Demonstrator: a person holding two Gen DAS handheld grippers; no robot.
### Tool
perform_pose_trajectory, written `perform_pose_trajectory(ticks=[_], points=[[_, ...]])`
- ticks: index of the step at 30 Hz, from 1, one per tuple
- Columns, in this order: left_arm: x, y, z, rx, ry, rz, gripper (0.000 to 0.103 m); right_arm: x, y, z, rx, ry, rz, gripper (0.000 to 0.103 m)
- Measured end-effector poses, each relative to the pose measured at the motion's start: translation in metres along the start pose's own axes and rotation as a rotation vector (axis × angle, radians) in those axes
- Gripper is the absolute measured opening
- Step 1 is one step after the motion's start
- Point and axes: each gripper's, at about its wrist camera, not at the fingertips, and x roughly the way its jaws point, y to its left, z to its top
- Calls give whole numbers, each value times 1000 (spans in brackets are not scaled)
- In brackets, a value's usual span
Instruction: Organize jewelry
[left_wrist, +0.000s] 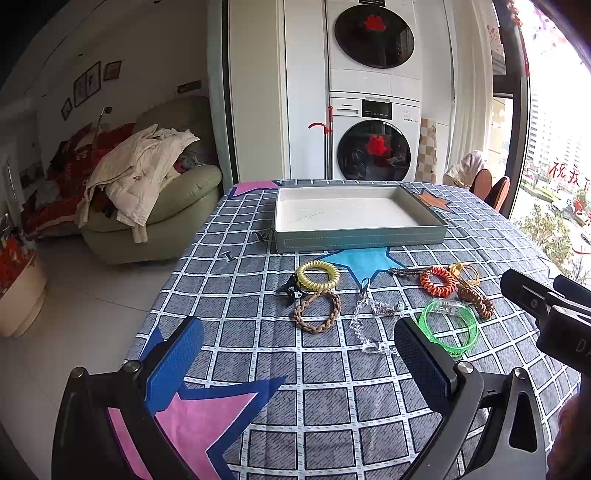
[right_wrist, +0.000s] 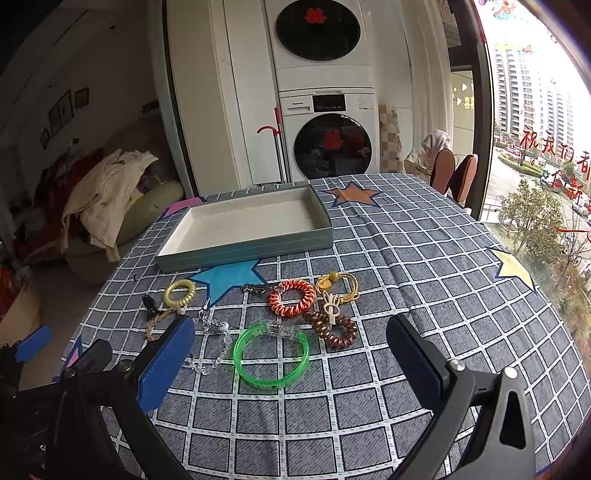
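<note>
Several pieces of jewelry lie loose on the tabletop (right_wrist: 406, 258) just in front of the empty tray (right_wrist: 243, 251), none yet inside it, and I hold both the left gripper (left_wrist: 299, 354) and the right gripper (right_wrist: 291, 354) spread wide with nothing in them. I judge the green bangle (right_wrist: 272, 356) light, stiff and slippery, best pinched across its rim, while the coil bands and clear bead chain (right_wrist: 212, 332) will flex and dangle. The washer badge is too small to read with confidence.
</note>
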Motion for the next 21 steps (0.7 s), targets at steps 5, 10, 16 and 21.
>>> perform_pose_trajectory(ticks=[5, 10, 16, 21], points=[[0, -1, 1, 2, 1, -1, 103, 0, 0, 0, 0, 0, 0, 103], [0, -2, 1, 3, 2, -3, 103, 0, -1, 0, 0, 0, 0, 103], [-1, -3, 0, 3, 2, -1, 103, 0, -1, 0, 0, 0, 0, 103], [0, -3, 0, 5, 3, -3, 103, 1, 0, -1, 2, 0, 1, 103]])
